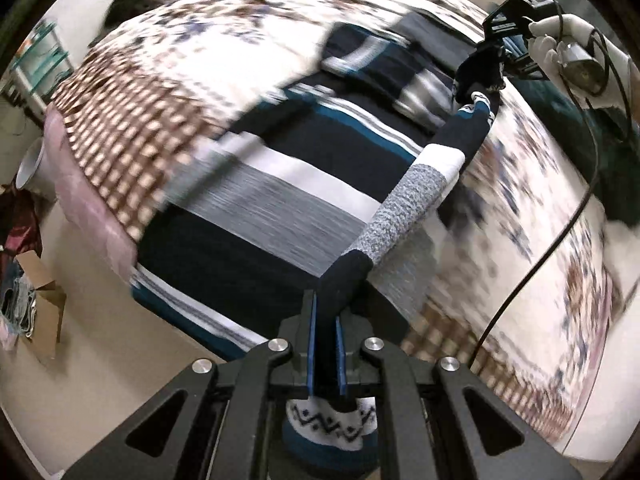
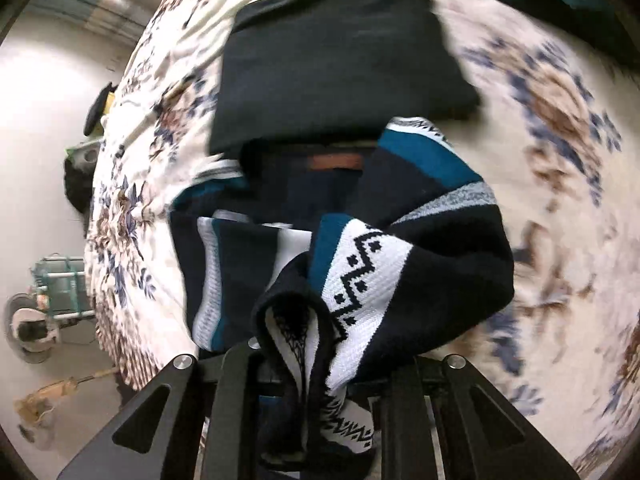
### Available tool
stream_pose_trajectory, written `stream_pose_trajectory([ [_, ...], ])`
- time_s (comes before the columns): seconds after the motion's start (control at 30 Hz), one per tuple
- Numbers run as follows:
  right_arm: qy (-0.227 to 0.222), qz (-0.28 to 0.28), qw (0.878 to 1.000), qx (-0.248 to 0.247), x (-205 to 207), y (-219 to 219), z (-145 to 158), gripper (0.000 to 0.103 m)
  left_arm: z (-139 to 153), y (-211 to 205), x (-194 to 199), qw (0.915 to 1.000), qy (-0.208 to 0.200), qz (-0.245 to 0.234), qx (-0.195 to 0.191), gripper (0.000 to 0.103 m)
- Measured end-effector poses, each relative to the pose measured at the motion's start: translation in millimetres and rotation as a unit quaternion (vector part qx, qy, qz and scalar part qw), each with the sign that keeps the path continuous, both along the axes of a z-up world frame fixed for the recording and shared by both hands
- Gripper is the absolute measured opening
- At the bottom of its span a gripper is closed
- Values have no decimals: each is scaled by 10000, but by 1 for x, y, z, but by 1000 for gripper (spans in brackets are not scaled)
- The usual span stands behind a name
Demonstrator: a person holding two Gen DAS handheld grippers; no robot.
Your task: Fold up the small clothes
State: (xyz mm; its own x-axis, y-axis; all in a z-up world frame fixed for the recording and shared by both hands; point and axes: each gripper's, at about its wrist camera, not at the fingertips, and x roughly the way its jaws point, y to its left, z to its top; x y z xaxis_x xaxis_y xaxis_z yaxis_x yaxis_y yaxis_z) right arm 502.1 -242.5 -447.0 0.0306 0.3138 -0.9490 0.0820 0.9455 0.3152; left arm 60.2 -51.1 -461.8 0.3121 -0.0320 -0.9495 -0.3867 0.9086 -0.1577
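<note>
A knit sweater (image 1: 280, 184) striped navy, teal, white and grey lies partly on the floral bedspread (image 1: 208, 40). One of its edges is lifted and pulled taut between the two grippers. My left gripper (image 1: 326, 314) is shut on the near end of that edge, and a patterned white band hangs behind its blue pads. At the upper right a gloved hand (image 1: 560, 36) holds my right gripper (image 1: 486, 70), shut on the far end. In the right wrist view the sweater (image 2: 372, 272) bunches over the fingers and hides them.
A folded dark garment (image 2: 340, 60) lies on the bed beyond the sweater, seen with striped folds (image 1: 380, 64) in the left wrist view. A black cable (image 1: 540, 256) crosses the quilt at the right. On the floor to the left stand a cardboard box (image 1: 44, 300) and a shelf rack (image 1: 40, 56).
</note>
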Motion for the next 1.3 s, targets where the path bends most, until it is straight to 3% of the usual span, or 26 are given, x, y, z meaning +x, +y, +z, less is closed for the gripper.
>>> stream_pose_trajectory([
  [0.17, 102, 356, 9975, -598, 21, 127, -33, 19, -34, 70, 7, 9991, 131, 372, -172, 6],
  [0.27, 247, 410, 9934, -1044, 23, 179, -64, 19, -63, 107, 7, 9969, 305, 603, -410, 6],
  [0.33, 419, 420, 9910, -1202, 22, 196, -79, 24, -77, 126, 2, 9952, 400, 709, -551, 6],
  [0.43, 616, 590, 9913, -1000, 18, 210, -80, 50, -91, 159, -17, 9910, 492, 897, -861, 10],
  [0.5, 626, 811, 9922, -712, 14, 215, -71, 69, -93, 175, -31, 9914, 603, 916, -711, 10],
  [0.6, 571, 1036, 9925, -298, -1, 211, -54, 72, -98, 205, -56, 9869, 725, 1156, -862, 9],
  [0.7, 518, 1181, 9916, 104, -17, 203, -39, 72, -95, 226, -74, 9791, 551, 1464, -1297, 10],
  [0.83, 30, 1096, 9940, 20, -21, 185, -17, 72, -83, 223, -65, 9758, 245, 1470, -1597, 22],
  [0.97, -235, 911, 9955, -135, 21, 180, -10, 72, -83, 210, -40, 9800, 188, 1269, -1519, 24],
  [1.07, -93, 952, 9946, -411, 62, 194, -22, 72, -86, 207, -22, 9813, 201, 1175, -1509, 24],
  [1.13, 168, 1052, 9930, -516, 78, 206, -38, 62, -88, 205, -16, 9826, 209, 1113, -1473, 24],
  [1.17, 304, 1093, 9914, -649, 83, 211, -47, 29, -90, 205, -14, 9830, 211, 1084, -1468, 25],
  [1.2, 414, 1117, 9895, -814, 86, 216, -55, 8, -91, 205, -12, 9833, 216, 1068, -1455, 26],
  [1.3, 126, 838, 9910, -1034, 94, 223, -51, 8, -90, 205, -8, 9848, 182, 1027, -1387, 28],
])
